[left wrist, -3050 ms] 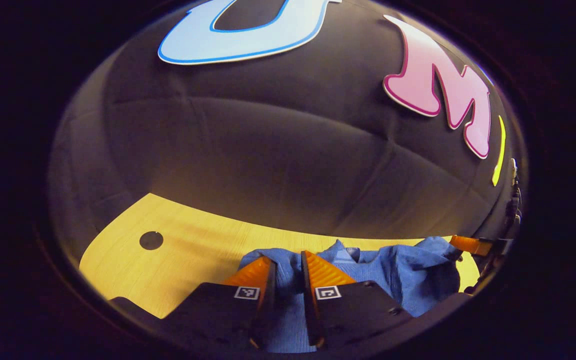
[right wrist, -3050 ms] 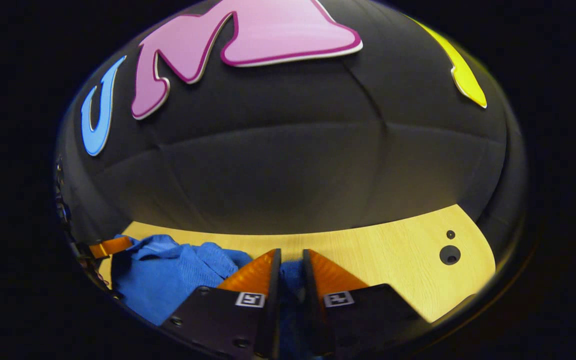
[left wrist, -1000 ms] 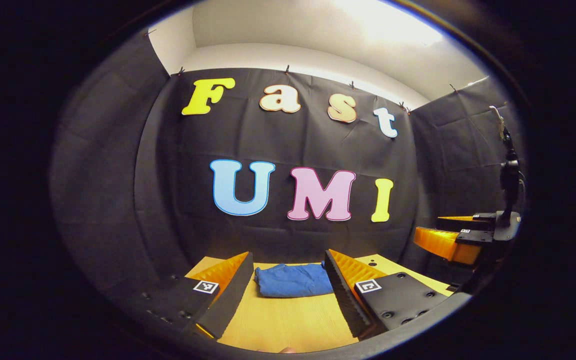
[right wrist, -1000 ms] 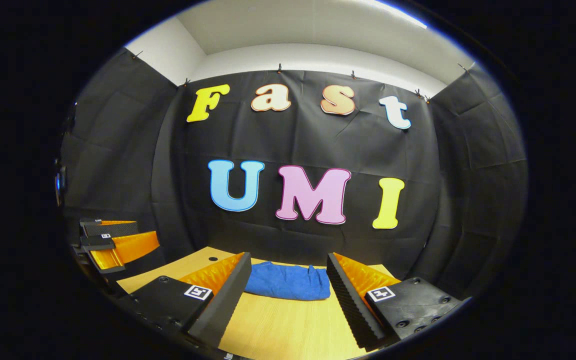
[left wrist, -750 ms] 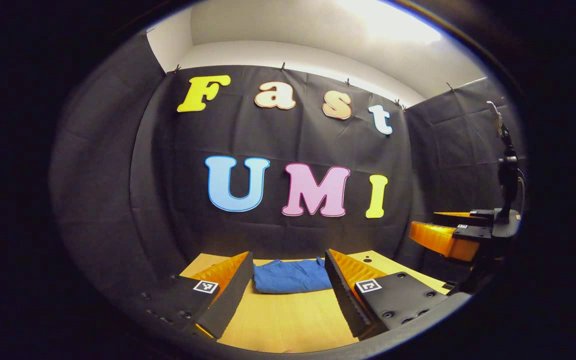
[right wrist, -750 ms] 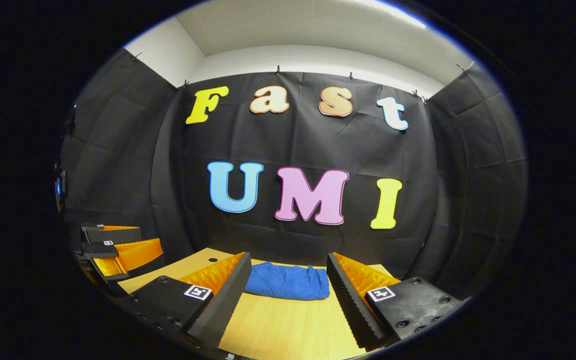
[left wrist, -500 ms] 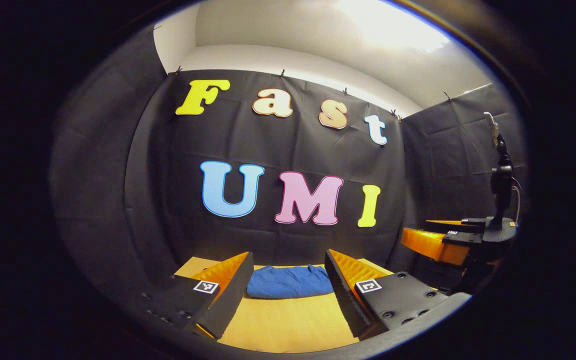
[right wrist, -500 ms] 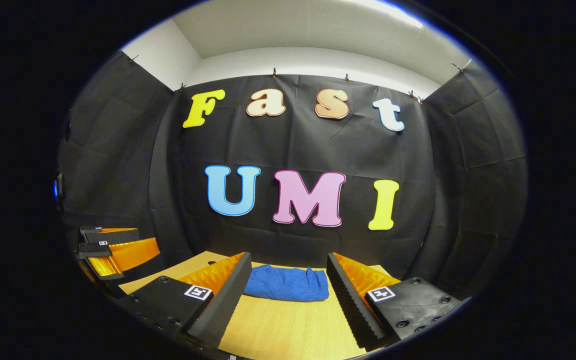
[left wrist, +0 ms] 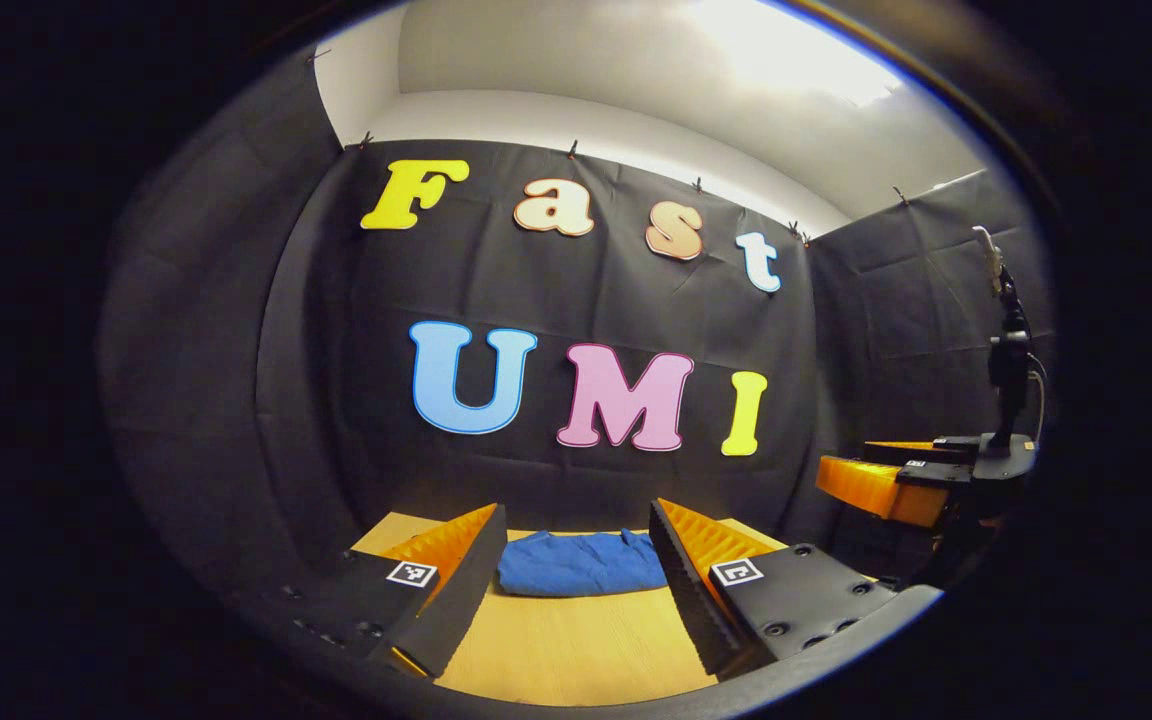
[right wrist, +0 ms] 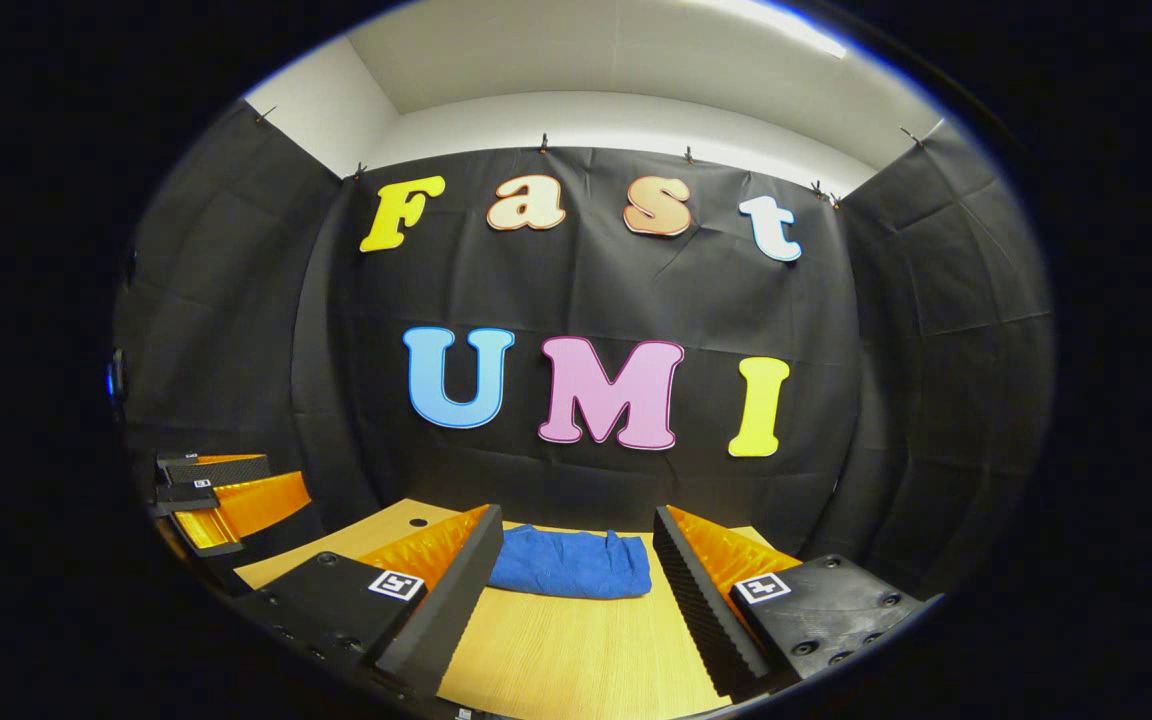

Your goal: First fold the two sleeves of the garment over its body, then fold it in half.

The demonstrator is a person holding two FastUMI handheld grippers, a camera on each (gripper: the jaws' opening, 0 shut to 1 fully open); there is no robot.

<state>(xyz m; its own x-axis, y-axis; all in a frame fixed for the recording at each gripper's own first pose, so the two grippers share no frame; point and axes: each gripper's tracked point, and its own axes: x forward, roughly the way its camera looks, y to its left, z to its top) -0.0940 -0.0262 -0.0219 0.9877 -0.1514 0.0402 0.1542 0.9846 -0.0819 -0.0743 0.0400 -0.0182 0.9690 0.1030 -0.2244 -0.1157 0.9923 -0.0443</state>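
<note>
A blue garment (left wrist: 581, 563) lies folded into a compact bundle at the far end of the wooden table (left wrist: 576, 645), close to the back wall. In the right gripper view the garment (right wrist: 570, 563) sits in the same spot. My left gripper (left wrist: 576, 570) hangs open well short of it, nothing between its orange fingers (left wrist: 451, 545). My right gripper (right wrist: 576, 575) is open too, held back from the cloth. Off at the right edge of the left gripper view is the right gripper (left wrist: 896, 480), and the left gripper (right wrist: 226, 500) shows at the left edge of the right gripper view.
The table (right wrist: 576, 660) has a small round hole (right wrist: 418, 522) near its far left corner. Black cloth walls close in on three sides. A dark stand with a cable (left wrist: 1006, 370) rises behind the far right gripper.
Three seconds ago both grippers were shut on the blue cloth low over the table. They have let go, opened and drawn back; over the last second they only drift slightly.
</note>
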